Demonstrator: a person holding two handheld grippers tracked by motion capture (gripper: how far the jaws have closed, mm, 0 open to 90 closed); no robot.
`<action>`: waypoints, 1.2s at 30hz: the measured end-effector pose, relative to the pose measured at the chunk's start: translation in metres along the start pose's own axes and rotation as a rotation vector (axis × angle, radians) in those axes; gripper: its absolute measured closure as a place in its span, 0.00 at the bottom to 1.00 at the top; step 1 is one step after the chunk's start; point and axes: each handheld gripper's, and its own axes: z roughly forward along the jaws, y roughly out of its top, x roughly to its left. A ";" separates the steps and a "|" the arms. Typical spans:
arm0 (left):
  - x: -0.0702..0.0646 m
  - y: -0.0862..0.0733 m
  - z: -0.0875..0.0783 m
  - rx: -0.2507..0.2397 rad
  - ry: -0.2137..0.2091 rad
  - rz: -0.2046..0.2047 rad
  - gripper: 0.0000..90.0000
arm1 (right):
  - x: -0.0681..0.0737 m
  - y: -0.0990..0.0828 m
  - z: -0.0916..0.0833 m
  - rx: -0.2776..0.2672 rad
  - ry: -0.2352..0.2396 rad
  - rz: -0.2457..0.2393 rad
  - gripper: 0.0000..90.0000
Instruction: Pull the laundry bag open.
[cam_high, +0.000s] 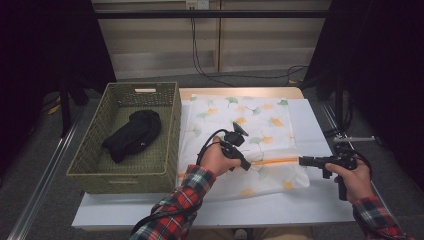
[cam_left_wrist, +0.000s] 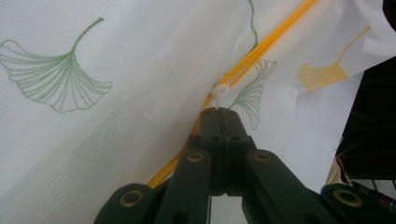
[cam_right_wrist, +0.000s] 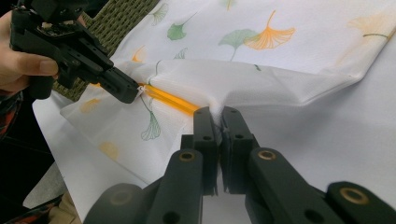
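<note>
White ginkgo-print fabric bag (cam_high: 240, 135) with orange zipper (cam_right_wrist: 170, 100), flat on white table (cam_high: 320, 200) beside green wicker basket (cam_high: 100, 165). Left gripper (cam_left_wrist: 218, 110) pinching zipper pull; right gripper (cam_right_wrist: 218, 111) pinching bag edge. Advice: hold edge taut, draw pull straight along zipper

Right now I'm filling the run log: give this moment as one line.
left tool: shut on zipper pull | right tool: shut on pouch edge | basket: holds black garment

Both forearms wear red, green and white plaid flannel sleeves (cam_high: 180, 197). Each hand carries a matte black two-jaw gripper: the left gripper (cam_high: 246, 166) trails a looping black cable (cam_high: 205, 145), and the right gripper (cam_high: 302, 160) shows brass-coloured pivot rivets (cam_right_wrist: 187, 156) below its jaws.
</note>
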 end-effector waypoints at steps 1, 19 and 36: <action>0.001 0.000 -0.001 0.003 0.001 0.003 1.00 | 0.000 0.000 0.000 -0.001 -0.003 0.002 0.96; 0.000 -0.004 -0.006 0.003 0.004 -0.010 1.00 | 0.000 0.000 -0.001 -0.003 -0.010 0.000 0.96; 0.012 -0.013 -0.020 0.009 0.011 -0.036 1.00 | -0.003 -0.001 0.000 -0.001 -0.015 0.018 0.96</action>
